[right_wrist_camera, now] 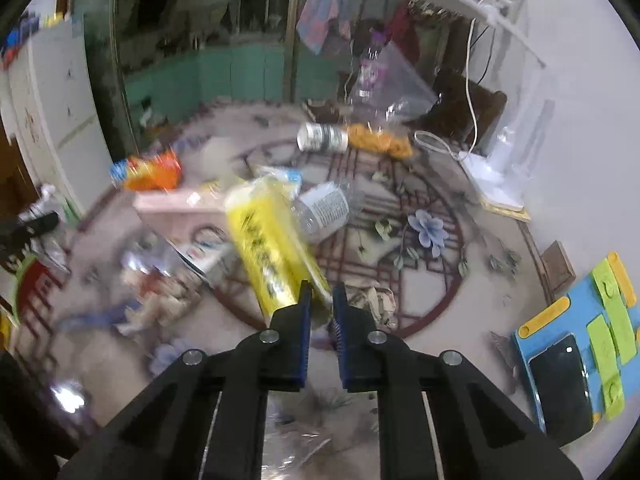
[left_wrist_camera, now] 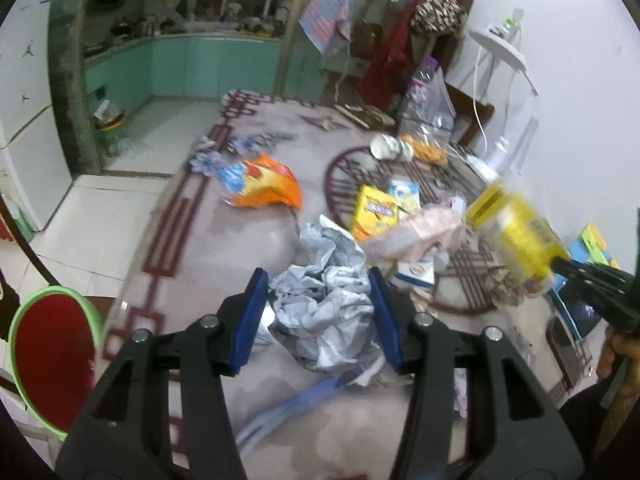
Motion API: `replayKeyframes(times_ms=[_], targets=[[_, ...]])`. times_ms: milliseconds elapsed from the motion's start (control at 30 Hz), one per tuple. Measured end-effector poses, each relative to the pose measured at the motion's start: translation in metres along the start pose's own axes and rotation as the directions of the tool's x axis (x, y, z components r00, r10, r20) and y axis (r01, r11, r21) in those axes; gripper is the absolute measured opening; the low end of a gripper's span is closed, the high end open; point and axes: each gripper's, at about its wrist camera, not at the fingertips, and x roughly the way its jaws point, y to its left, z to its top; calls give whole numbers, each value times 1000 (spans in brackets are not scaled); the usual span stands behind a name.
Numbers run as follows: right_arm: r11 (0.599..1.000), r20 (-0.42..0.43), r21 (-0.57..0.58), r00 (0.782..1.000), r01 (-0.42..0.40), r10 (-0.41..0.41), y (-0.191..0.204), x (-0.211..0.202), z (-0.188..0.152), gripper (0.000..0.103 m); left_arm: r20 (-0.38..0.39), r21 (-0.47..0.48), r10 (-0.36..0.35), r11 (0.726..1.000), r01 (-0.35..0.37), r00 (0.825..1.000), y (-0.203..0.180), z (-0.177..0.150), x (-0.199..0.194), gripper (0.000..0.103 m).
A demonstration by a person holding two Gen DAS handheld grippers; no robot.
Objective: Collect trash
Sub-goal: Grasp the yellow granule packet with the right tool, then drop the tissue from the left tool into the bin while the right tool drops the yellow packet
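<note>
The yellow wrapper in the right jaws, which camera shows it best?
The right wrist view: the yellow wrapper runs full length from the shut right gripper. The left wrist view shows it blurred at the side.

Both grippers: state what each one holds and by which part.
Left gripper clamps a crumpled grey paper wad across its middle. Right gripper pinches a yellow packet by its near end, the rest sticking out ahead.
</note>
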Motion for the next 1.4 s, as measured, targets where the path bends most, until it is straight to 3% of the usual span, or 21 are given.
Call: replayKeyframes(times_ms=[200, 500, 633, 900, 967, 1133, 1400], targets=[[997, 154, 69, 988, -25, 14, 16, -48, 10, 8, 65, -14, 54, 998, -53, 996, 22, 6, -23, 49], [989, 215, -19, 965, -149, 150, 85, -68, 33, 8, 90, -121, 160, 982, -148, 983, 87, 1, -47, 48], [972, 189, -53, 954, -228, 234, 122, -57, 40, 8, 86, -173, 222, 963, -205, 971, 114, -6, -60, 48], [935, 110, -124, 932, -331, 344, 198, -26, 40, 8, 27, -294, 342, 901, -320, 939, 179, -27, -78, 48], [921, 90, -128, 921, -367, 380, 216, -19, 39, 8, 15, -307, 384, 881, -361, 923, 192, -33, -83, 48], [880, 36, -148, 887, -451, 460, 263, -2, 40, 8, -14, -355, 428, 843, -405, 904, 220, -44, -92, 48], [833, -36, -141, 844, -535, 535, 321, 21, 41, 8, -77, -399, 430, 814, -423, 899, 244, -60, -89, 48]])
